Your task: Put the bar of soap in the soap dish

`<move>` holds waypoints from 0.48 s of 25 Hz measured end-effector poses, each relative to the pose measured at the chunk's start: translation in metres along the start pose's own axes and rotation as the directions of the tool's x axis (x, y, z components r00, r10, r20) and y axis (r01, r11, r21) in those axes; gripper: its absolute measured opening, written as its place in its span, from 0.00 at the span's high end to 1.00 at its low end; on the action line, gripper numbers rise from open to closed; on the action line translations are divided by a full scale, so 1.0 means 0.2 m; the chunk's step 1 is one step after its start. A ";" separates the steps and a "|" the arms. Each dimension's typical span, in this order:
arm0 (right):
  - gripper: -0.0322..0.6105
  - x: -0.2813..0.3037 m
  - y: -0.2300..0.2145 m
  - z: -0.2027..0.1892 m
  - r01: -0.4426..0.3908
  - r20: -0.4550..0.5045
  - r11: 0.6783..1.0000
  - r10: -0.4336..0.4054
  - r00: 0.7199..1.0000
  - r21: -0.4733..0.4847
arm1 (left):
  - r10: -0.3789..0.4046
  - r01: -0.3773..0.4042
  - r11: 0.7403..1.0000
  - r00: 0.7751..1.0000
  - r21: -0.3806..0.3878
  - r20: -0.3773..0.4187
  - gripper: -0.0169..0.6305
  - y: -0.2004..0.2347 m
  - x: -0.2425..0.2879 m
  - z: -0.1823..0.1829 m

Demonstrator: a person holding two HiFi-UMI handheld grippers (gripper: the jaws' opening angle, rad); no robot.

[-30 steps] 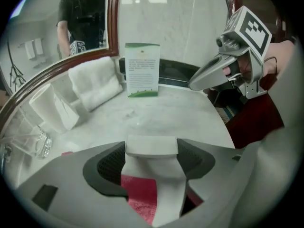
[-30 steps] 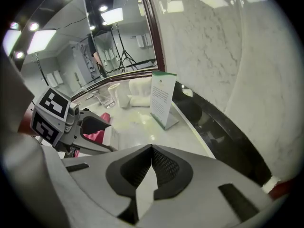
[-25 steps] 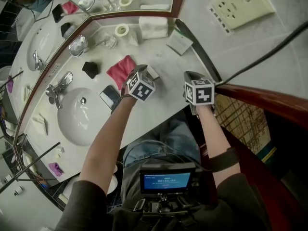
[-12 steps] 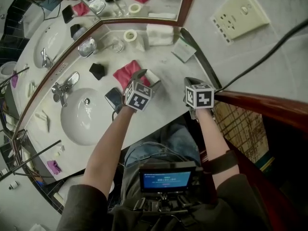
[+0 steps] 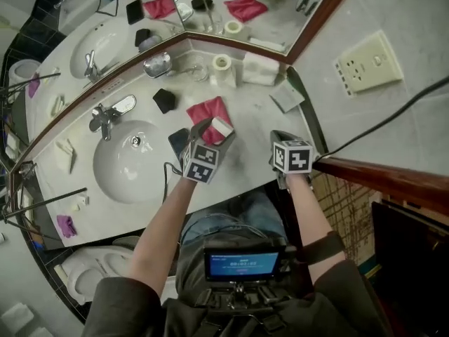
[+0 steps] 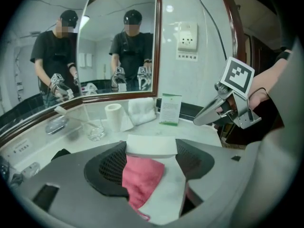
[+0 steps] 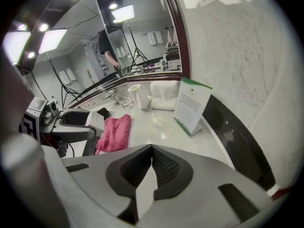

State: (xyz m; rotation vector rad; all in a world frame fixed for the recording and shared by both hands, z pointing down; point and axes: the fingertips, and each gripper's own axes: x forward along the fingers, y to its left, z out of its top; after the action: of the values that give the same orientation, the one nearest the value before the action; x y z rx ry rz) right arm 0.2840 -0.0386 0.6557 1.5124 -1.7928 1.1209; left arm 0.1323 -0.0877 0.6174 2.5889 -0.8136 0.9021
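Note:
The white bar of soap [image 6: 151, 145] sits crosswise between the jaws of my left gripper [image 6: 151, 151], which is shut on it above the counter. From the head view, the soap [image 5: 222, 127] hangs over the right edge of a pink cloth [image 5: 208, 111], held by the left gripper [image 5: 214, 130]. The metal soap dish [image 5: 158, 64] stands by the mirror at the back left, also visible as the dish [image 6: 57, 125] far left of the soap. My right gripper [image 5: 280, 137] hovers at the counter's right end, its jaws [image 7: 152, 149] shut and empty.
A sink [image 5: 133, 161] with faucet [image 5: 105, 115] lies left. A glass [image 5: 200, 70], paper roll [image 5: 222, 63], folded towel [image 5: 259, 69] and card [image 5: 286, 97] line the back. A black block [image 5: 165, 100] and phone [image 5: 178, 142] lie near the cloth.
The left gripper has risen with the soap and drifted left, so the soap now hangs over the pink cloth's edge. The right gripper shifted only slightly.

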 end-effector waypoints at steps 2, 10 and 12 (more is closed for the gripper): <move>0.92 0.01 0.09 0.02 -0.035 -0.012 0.999 0.034 0.999 -0.041 | 0.051 -0.050 0.998 0.998 -0.039 0.022 0.48 0.06 -0.08 -0.02; 0.92 0.11 0.60 0.02 -0.207 -0.087 0.954 0.192 0.977 -0.217 | 0.225 -0.216 0.966 0.973 -0.139 0.049 0.48 0.37 -0.40 -0.10; 0.92 0.13 0.74 0.01 -0.253 -0.117 0.930 0.229 0.966 -0.266 | 0.268 -0.257 0.952 0.962 -0.166 0.052 0.48 0.47 -0.47 -0.13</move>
State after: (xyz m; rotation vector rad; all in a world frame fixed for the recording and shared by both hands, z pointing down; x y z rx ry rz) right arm 0.1352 -0.0506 0.6389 1.0879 -2.0206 0.9747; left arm 0.0043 -0.1126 0.5836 2.4257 -1.2216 0.7777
